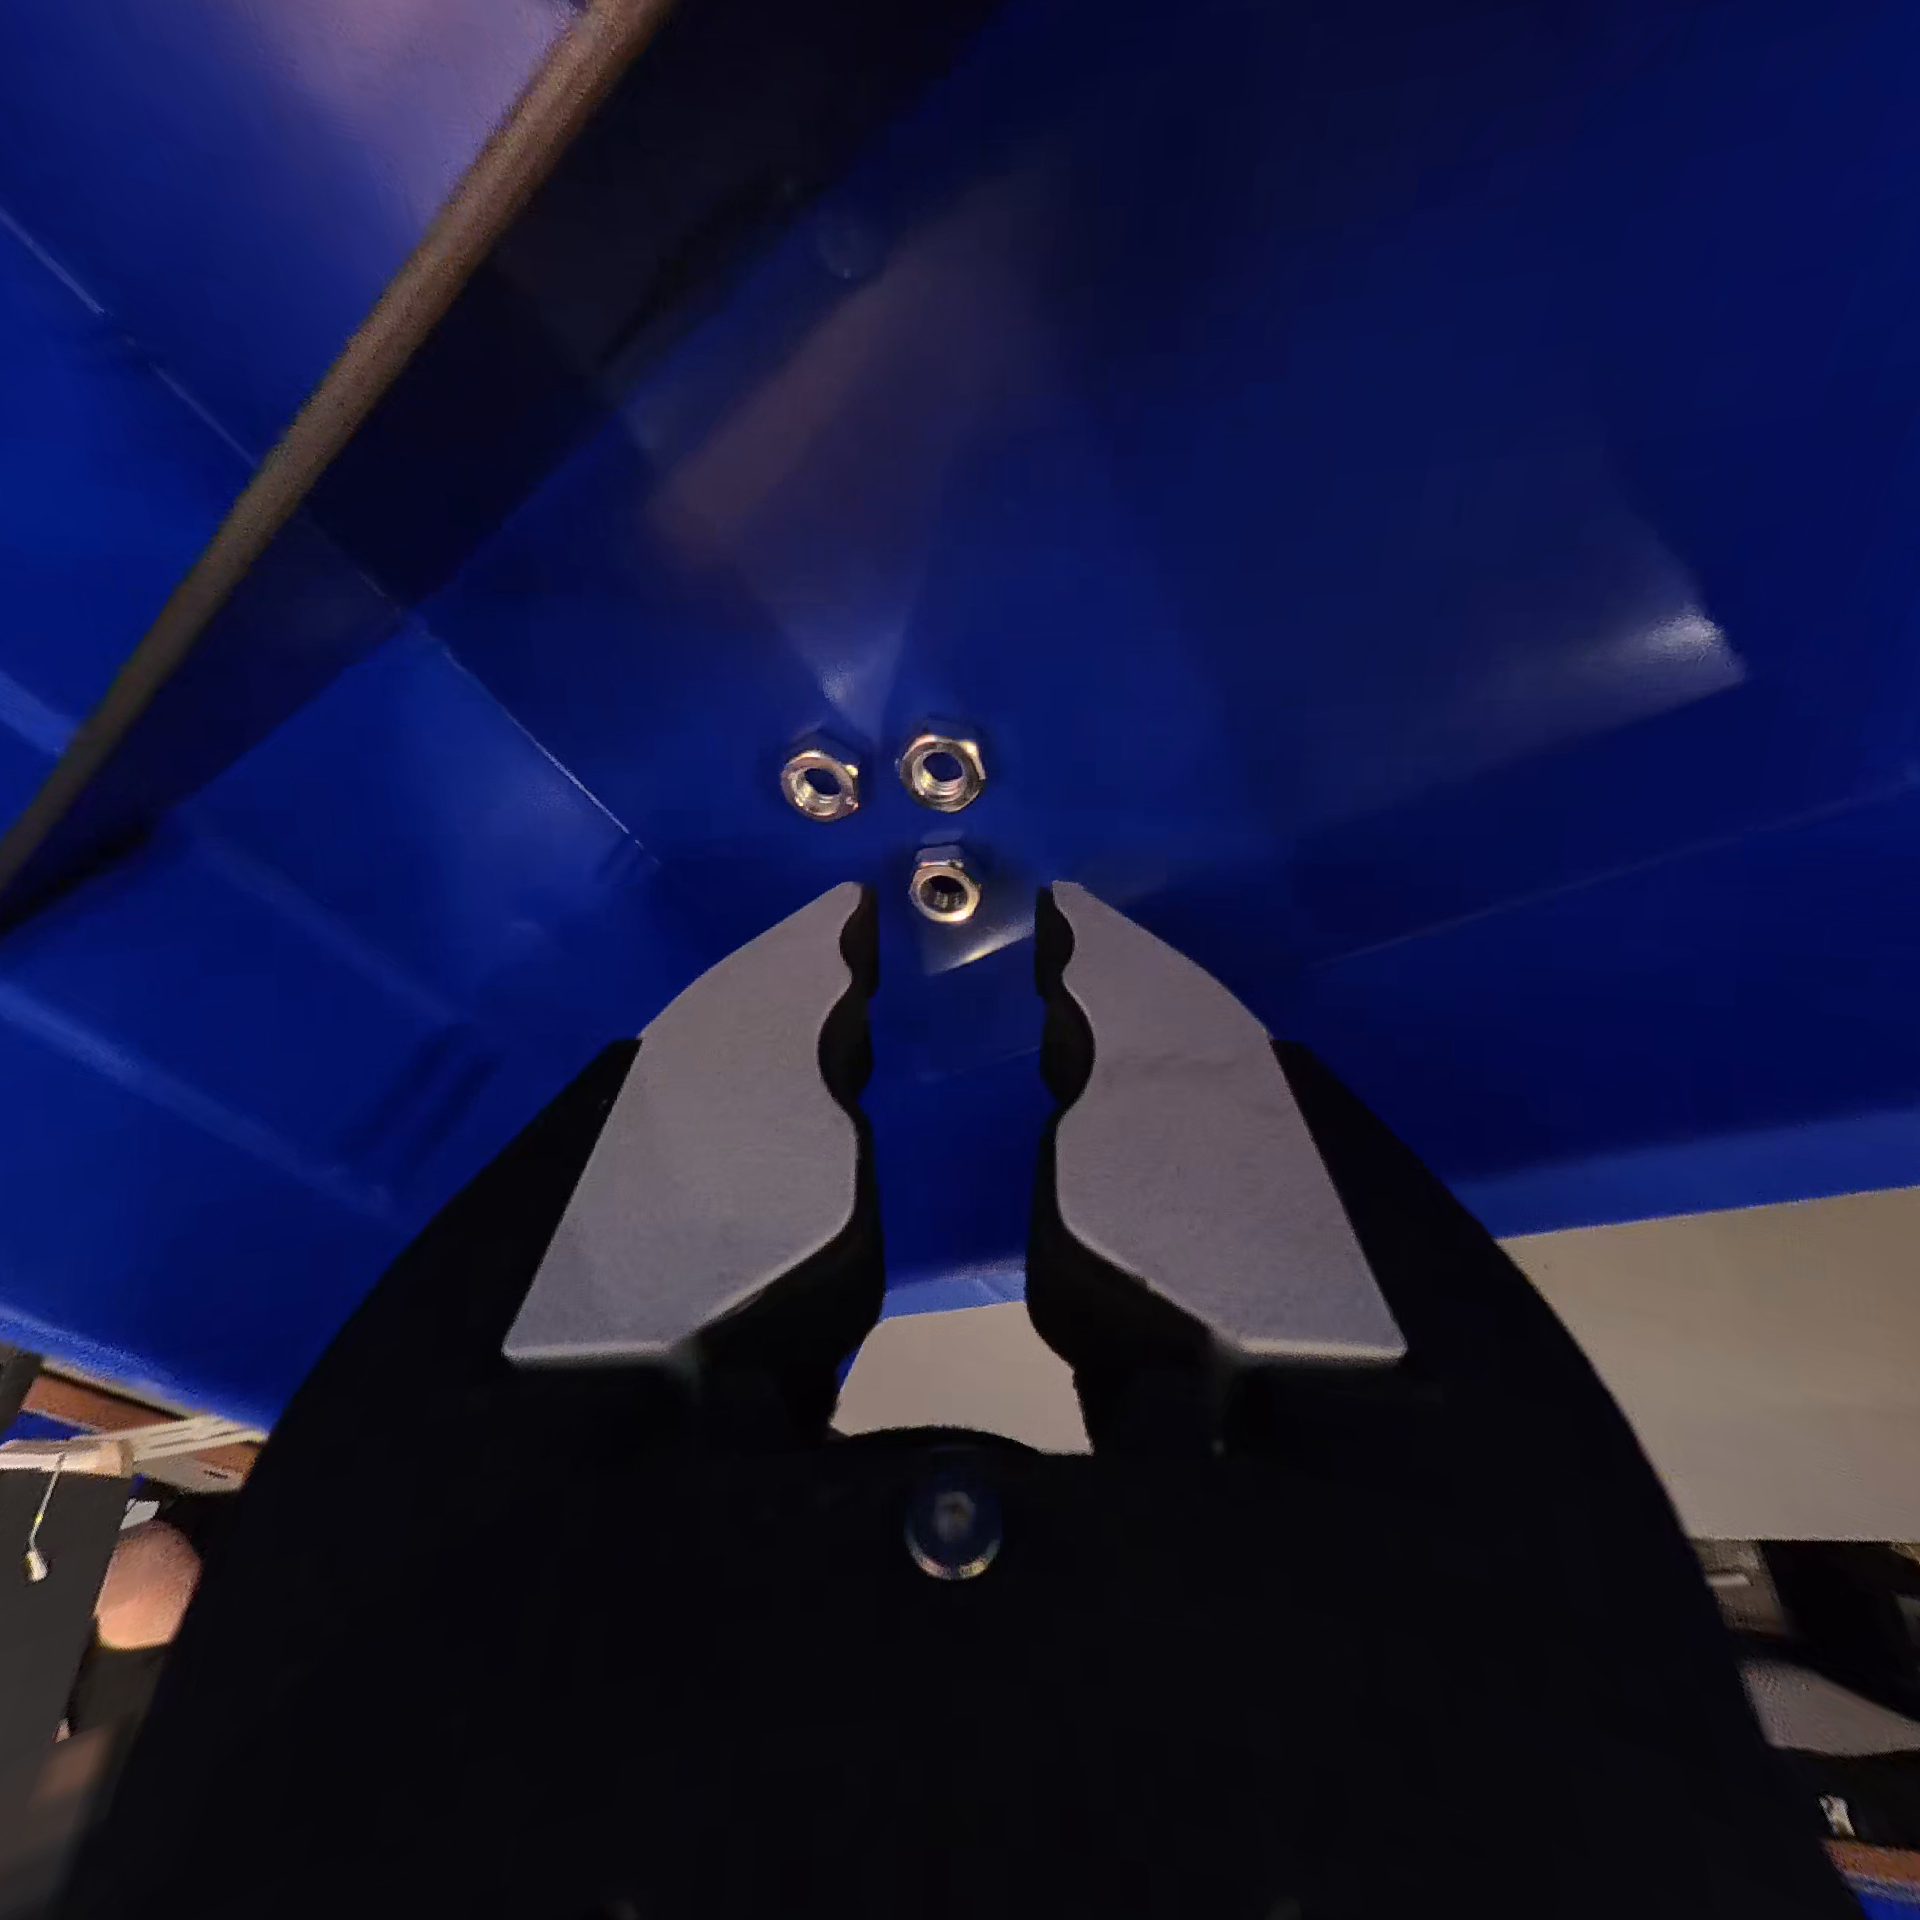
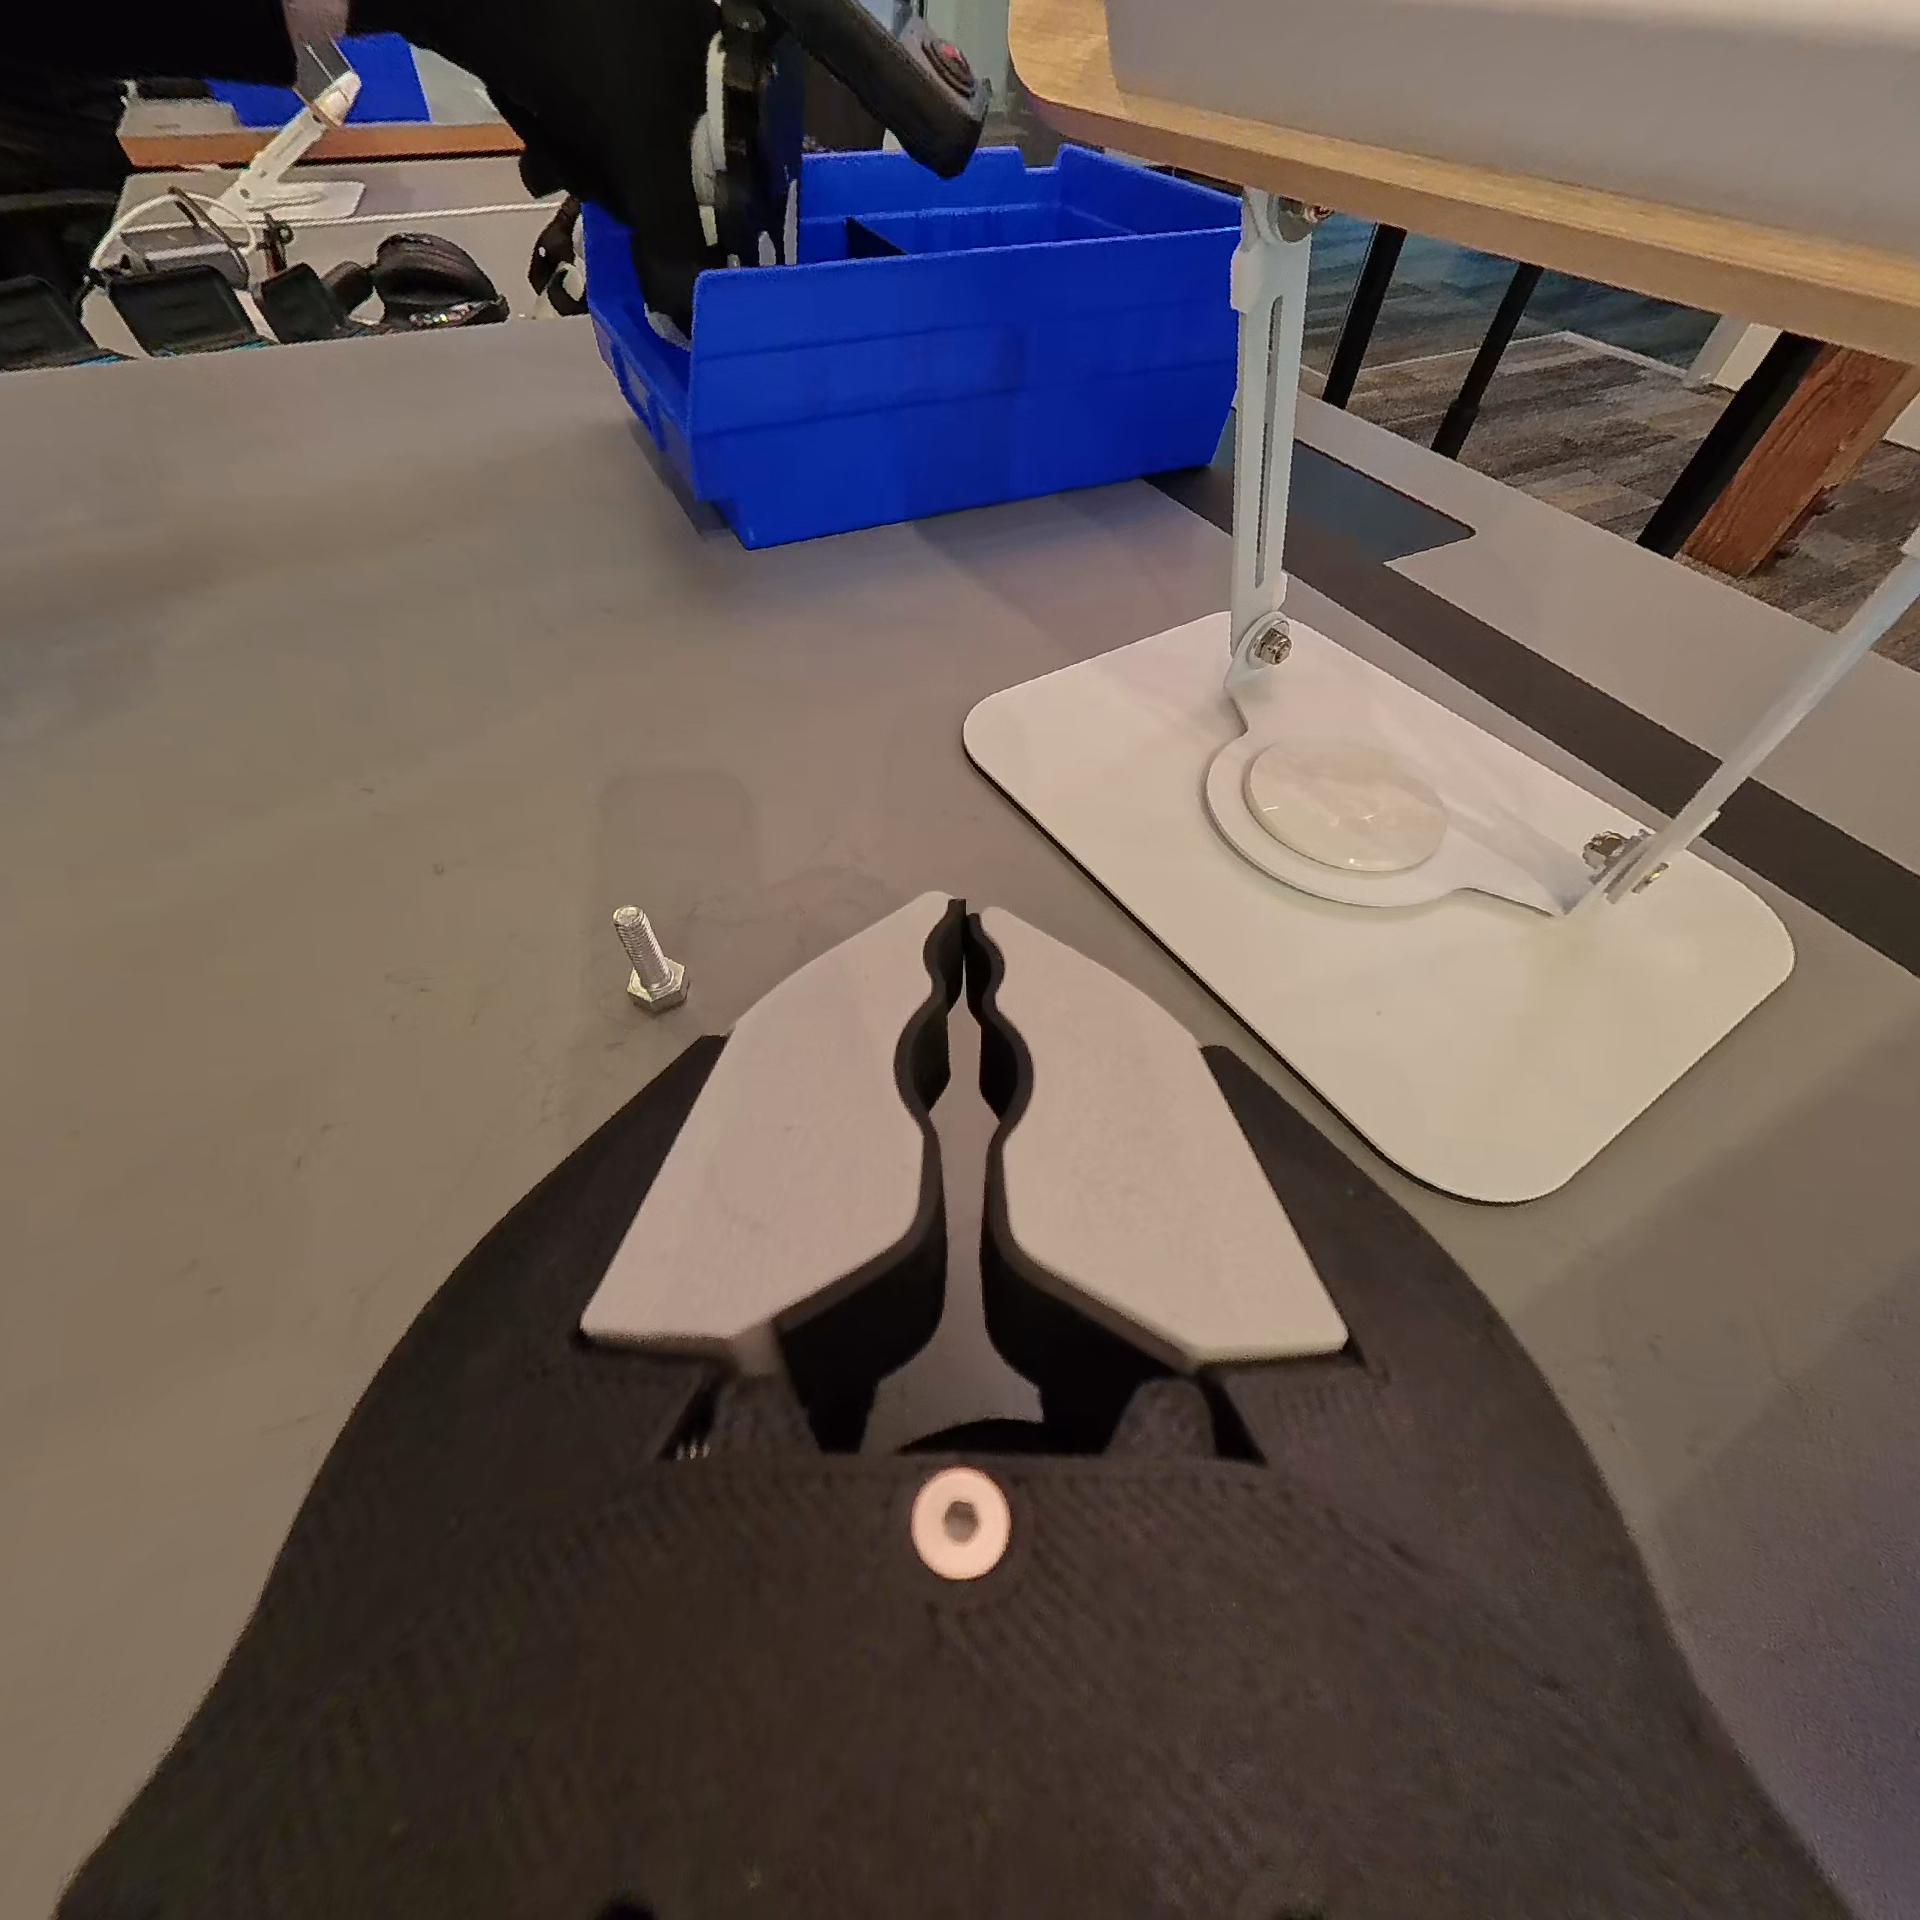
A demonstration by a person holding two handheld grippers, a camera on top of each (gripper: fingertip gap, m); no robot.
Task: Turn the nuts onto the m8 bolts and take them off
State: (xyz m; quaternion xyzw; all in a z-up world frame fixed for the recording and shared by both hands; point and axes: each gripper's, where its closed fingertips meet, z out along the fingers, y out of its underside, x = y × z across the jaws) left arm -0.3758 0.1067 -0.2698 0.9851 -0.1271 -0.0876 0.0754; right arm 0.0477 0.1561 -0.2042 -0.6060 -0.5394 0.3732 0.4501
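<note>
Fingers of the left gripper (image 1: 956, 902) parted inside a blue plastic bin (image 1: 1351, 520), gripping nothing, three silver hex nuts (image 1: 943, 891) just ahead, right gripper (image 2: 966, 920) closed and bare above the grey desk (image 2: 312, 727), silver hex-head bolt (image 2: 652, 961) upright beside it, no legible writing.

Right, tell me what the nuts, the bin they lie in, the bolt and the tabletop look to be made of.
Nuts: bright silvery metal, likely plated steel, glinting at the edges.
Bin: blue moulded plastic, smooth and semi-glossy, with soft highlights and moulded ribs.
Bolt: the same shiny silver metal, threads catching light.
Tabletop: matt grey, faintly scuffed; laminate or a coated board, hard to tell.
</note>
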